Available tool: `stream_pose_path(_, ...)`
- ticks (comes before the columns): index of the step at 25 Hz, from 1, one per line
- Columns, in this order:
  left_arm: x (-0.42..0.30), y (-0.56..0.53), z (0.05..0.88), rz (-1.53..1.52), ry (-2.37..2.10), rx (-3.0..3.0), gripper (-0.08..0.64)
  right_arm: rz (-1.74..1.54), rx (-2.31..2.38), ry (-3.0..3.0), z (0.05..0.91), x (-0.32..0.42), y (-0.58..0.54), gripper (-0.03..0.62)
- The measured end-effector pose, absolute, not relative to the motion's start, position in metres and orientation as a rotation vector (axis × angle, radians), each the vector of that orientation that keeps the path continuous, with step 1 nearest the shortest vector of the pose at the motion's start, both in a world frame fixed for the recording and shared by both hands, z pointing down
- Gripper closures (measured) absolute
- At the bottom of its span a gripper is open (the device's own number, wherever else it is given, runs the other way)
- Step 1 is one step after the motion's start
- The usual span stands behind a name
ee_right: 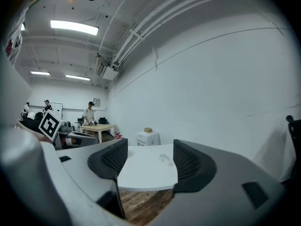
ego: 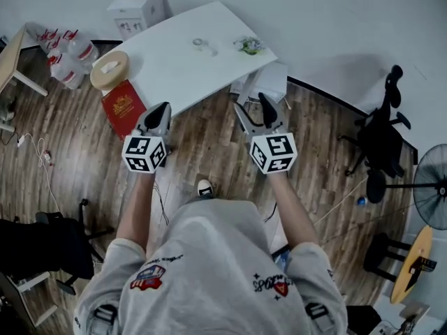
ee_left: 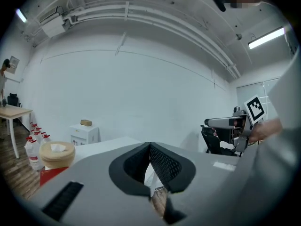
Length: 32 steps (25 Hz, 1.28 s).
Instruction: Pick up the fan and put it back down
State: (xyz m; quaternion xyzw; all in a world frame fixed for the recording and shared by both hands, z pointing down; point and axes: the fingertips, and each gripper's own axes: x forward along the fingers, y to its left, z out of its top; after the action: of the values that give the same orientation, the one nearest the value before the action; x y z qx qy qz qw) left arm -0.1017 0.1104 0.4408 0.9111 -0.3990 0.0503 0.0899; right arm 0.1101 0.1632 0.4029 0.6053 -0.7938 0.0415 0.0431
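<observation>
The fan (ego: 431, 185), a black standing one with a round wire cage, stands at the far right edge of the head view, well away from both grippers; neither gripper view shows it. My left gripper (ego: 162, 109) (ee_left: 149, 148) hangs over the wooden floor just short of the white table (ego: 181, 65), its jaws shut tip to tip with nothing between them. My right gripper (ego: 253, 109) (ee_right: 150, 161) is held level beside it, pointing at the table (ee_right: 146, 171). Its jaws stand wide open and empty.
On the table lie a small clear item (ego: 202, 45) and a greenish bundle (ego: 249, 45). A red box (ego: 123, 107), a round beige tub (ego: 109, 70), water bottles (ego: 66, 56) and a white carton (ego: 138, 9) sit to the left. A black office chair (ego: 383, 135) stands near the fan.
</observation>
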Motion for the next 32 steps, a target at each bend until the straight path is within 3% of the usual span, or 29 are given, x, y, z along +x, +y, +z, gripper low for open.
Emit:
stream_pose_path(20,-0.144,-0.083,0.467,0.195,-1.412,2.520,0.555,0.078,1.534,-2.573,0.435,0.078,-0.097,0.314)
stream_pose_path(32,-0.109,-0.242,0.454,0.170,-1.659,2.380,0.555,0.101,1.310,-2.681,0.433,0.115,-0.310,0.313)
